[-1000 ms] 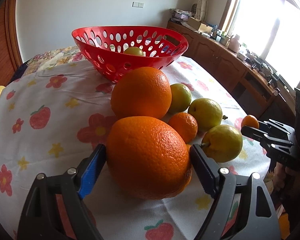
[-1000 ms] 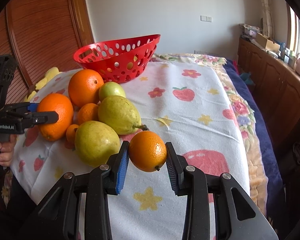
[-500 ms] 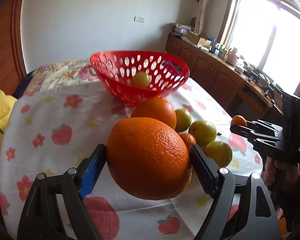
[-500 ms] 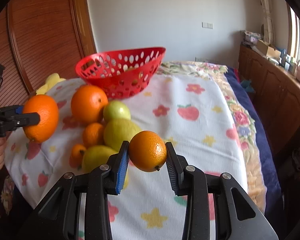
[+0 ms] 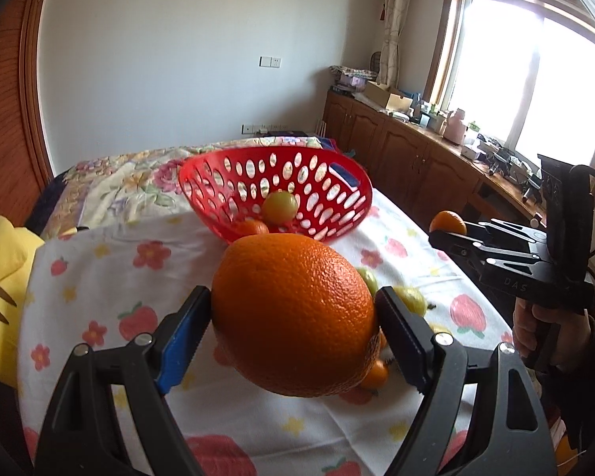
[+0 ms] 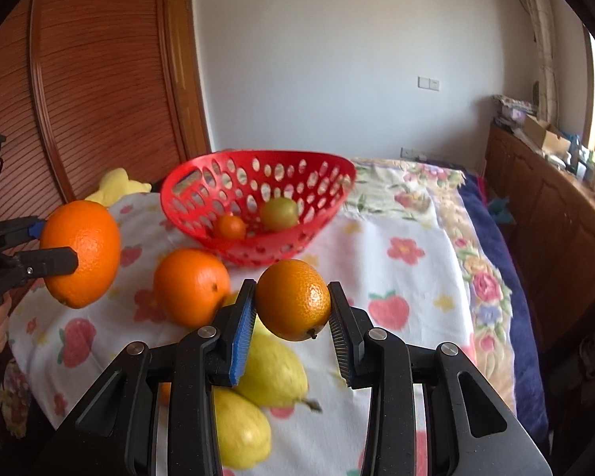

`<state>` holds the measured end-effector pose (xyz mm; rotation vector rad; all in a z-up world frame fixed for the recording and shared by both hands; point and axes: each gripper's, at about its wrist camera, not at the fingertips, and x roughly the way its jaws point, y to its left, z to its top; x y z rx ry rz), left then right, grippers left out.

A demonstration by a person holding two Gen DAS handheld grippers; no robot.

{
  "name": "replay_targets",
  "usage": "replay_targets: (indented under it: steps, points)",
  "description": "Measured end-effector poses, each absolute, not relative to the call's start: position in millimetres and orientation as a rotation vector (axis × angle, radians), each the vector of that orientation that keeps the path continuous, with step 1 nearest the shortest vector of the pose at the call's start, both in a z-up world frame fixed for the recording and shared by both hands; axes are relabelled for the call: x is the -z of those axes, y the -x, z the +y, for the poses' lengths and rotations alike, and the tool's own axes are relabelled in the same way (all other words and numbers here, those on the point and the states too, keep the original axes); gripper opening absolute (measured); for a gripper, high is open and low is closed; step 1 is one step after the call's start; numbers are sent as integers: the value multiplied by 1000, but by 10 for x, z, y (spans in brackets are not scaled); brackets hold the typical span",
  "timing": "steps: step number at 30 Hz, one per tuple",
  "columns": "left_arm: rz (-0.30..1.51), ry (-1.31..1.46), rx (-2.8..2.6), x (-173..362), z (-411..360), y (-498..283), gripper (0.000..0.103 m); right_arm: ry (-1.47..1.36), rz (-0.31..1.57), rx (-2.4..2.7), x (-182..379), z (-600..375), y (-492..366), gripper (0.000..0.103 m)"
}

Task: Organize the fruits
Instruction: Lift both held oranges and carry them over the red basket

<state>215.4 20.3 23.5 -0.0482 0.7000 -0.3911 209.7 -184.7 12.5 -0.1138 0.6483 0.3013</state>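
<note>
My left gripper [image 5: 293, 317] is shut on a large orange [image 5: 293, 313] and holds it in the air above the table; it also shows in the right wrist view [image 6: 81, 254]. My right gripper [image 6: 293, 309] is shut on a small orange [image 6: 293, 299], also lifted, and shows at the right of the left wrist view [image 5: 448, 222]. The red perforated basket [image 6: 186, 186] stands at the far side of the table [image 5: 380, 190] and holds a green fruit [image 6: 279, 212] and a small orange fruit [image 6: 232, 227].
On the flowered tablecloth [image 6: 400, 277] lie another large orange [image 6: 192, 285] and two yellow pears [image 6: 273, 373], [image 6: 240, 432]. A yellow soft toy [image 5: 0, 261] sits at the left edge. Wooden cabinets [image 5: 408, 158] run along the right wall.
Both grippers have risen with their oranges, well above the table. The basket's inside now shows from above in both views.
</note>
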Motion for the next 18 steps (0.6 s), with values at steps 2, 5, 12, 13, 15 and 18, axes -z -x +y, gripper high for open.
replay_targets:
  steps: [2, 5, 12, 13, 15, 18]
  points:
    - [690, 50, 390, -285, 216, -2210, 83, 121, 641, -314, -161, -1795, -2164, 35]
    - [679, 52, 388, -344, 229, -2303, 83, 132, 636, -328, -221, -1727, -2273, 35]
    - [655, 46, 385, -443, 251, -2485, 83, 143, 640, -355, -281, -1606, -2539, 35]
    - [654, 47, 384, -449, 251, -2519, 83, 140, 645, -359, -275, -1596, -2581, 35]
    - [656, 50, 385, -455, 258, -2579, 83, 132, 660, -364, -254, -1581, -2677, 35]
    - [658, 47, 382, -439, 261, -2682, 83, 127, 678, -371, -219, -1565, -2801, 35]
